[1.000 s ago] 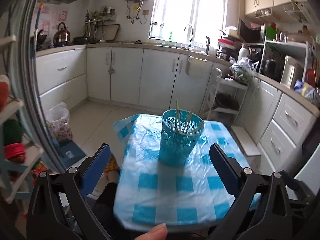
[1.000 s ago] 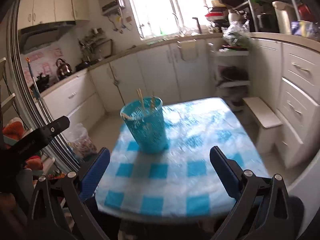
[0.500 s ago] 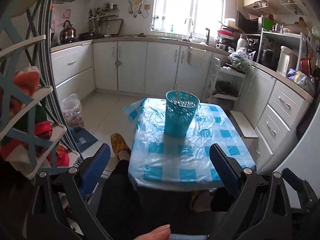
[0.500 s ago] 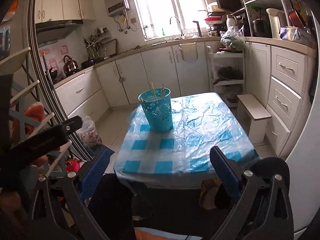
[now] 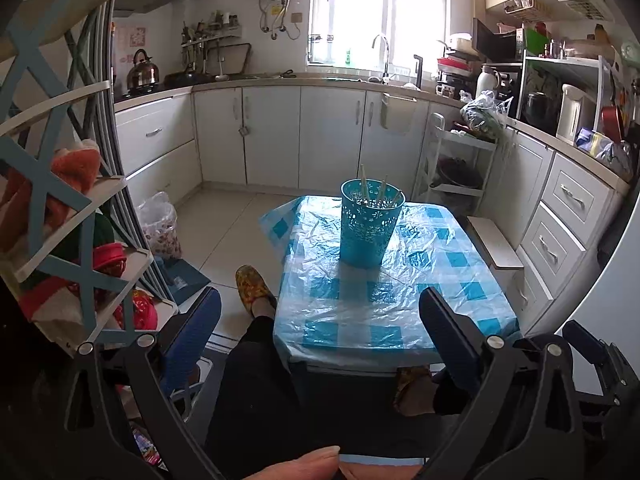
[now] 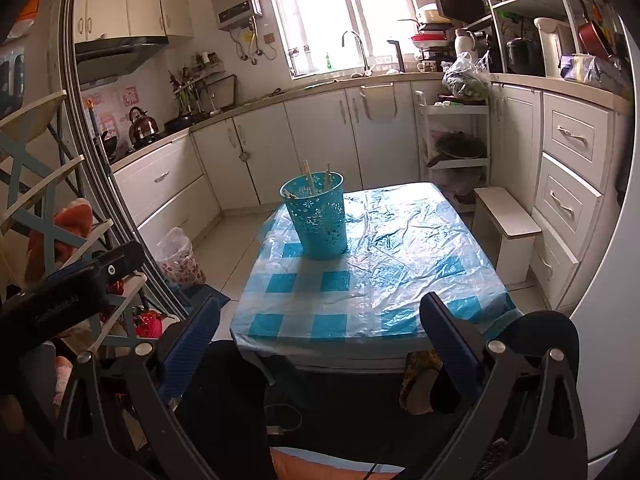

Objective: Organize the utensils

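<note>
Left wrist view. The left gripper is held back from the table, well apart from it, with jaws spread wide and nothing between them. One holder, teal and perforated, stands upright on the far half of the checked cloth, roughly centred left to right. Three chopsticks can be counted rising above its rim; more may lie inside, which cannot be told. This view alone shows a fingertip at the near edge, a slipper on the floor left of the table, and a second foot under its near right corner. A shelf rack with red and orange items fills the left side. A bin bag sits on the floor beyond it.

Right wrist view. The right gripper is likewise clear of the table, jaws wide apart, empty, touching nothing. The holder appears at the far left corner of the cloth, upright. Only two chopsticks show plainly above the rim here. This view alone shows the back of the left gripper at the left edge, near the rack; its jaws are out of sight from this side. One stool stands just right of the table, and one kettle sits on the far left counter. The rest of the table top is bare cloth in both views.
</note>
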